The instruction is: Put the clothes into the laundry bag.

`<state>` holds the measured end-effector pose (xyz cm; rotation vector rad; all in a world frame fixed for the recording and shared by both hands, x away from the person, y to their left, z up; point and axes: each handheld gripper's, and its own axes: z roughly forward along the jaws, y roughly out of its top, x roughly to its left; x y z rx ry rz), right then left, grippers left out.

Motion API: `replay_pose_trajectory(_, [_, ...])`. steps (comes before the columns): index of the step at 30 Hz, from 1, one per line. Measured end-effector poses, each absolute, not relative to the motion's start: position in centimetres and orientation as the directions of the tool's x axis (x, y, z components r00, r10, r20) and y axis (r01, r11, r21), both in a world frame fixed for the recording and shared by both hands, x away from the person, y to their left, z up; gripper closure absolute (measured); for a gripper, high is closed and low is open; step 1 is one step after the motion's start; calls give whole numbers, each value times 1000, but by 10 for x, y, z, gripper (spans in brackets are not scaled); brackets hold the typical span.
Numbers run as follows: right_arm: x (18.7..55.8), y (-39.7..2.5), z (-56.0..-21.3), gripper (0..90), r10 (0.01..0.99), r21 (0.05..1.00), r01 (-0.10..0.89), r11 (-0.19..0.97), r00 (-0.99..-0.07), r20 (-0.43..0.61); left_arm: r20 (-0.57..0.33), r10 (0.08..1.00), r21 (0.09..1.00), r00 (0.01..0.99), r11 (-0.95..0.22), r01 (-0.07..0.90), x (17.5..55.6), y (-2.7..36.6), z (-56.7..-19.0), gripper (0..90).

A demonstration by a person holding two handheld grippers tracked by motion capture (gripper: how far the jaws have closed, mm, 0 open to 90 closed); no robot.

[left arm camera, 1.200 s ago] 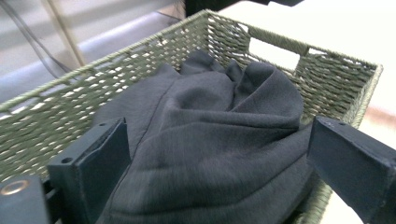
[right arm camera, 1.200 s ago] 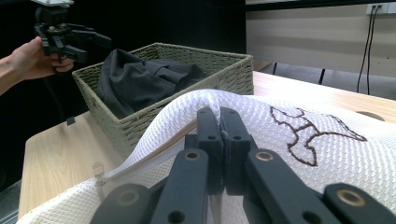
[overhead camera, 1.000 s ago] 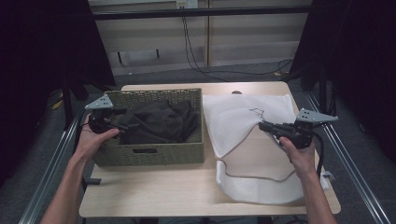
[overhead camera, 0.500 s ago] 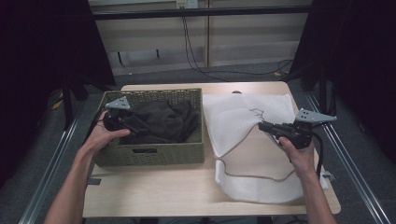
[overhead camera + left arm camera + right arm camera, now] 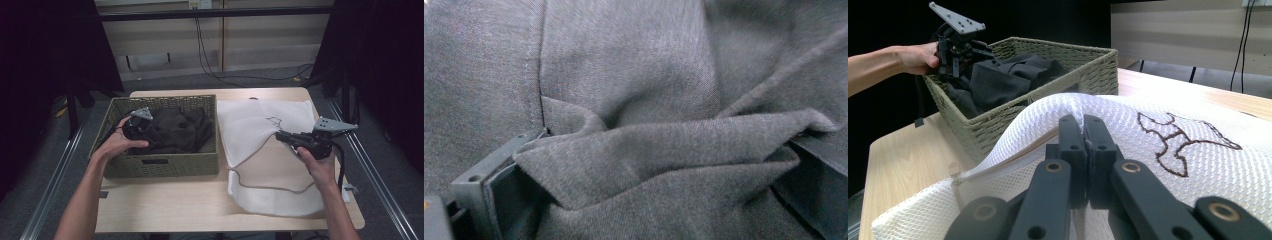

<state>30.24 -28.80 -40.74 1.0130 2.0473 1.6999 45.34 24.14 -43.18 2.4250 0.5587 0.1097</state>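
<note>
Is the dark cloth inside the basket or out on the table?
Inside. The dark cloth lies bunched within the woven basket, below its rim, with the left gripper reaching into it.

Left tool (image 5: pixel 145 129) now deeper into garment (image 5: pixel 177 129).

- No words, numbers or brand names can be read anywhere.
- The one mark is a dark embroidered outline figure (image 5: pixel 1182 141) on the white mesh bag (image 5: pixel 260 130), near the bag's far edge; it is a drawn shape, not lettering.
- A small plate on the woven basket's (image 5: pixel 165 165) near wall is too small to read.
</note>
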Motion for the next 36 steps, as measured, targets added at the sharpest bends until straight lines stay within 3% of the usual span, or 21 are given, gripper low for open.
replay_pose_trajectory(7, [303, -287, -408, 889, 669, 943, 328, 56, -713, 209, -44, 383, 561, 923, -755, 340, 454, 239, -433, 0])
replay_pose_trajectory(16, [304, -286, -409, 889, 672, 940, 336, 62, -711, 210, -42, 405, 526, 913, -768, 365, 462, 227, -445, 0])
replay_pose_trajectory(21, [304, -285, -410, 888, 671, 939, 338, 68, -712, 208, 39, 384, 461, 923, -826, 324, 460, 218, -456, 0])
replay_pose_trajectory(31, [304, -284, -412, 888, 670, 936, 344, 72, -712, 210, -30, 415, 424, 909, -818, 388, 463, 217, -465, 1])
replay_pose_trajectory(36, [303, -283, -412, 888, 670, 935, 346, 77, -713, 209, -59, 441, 349, 895, -831, 433, 471, 213, -461, 93])
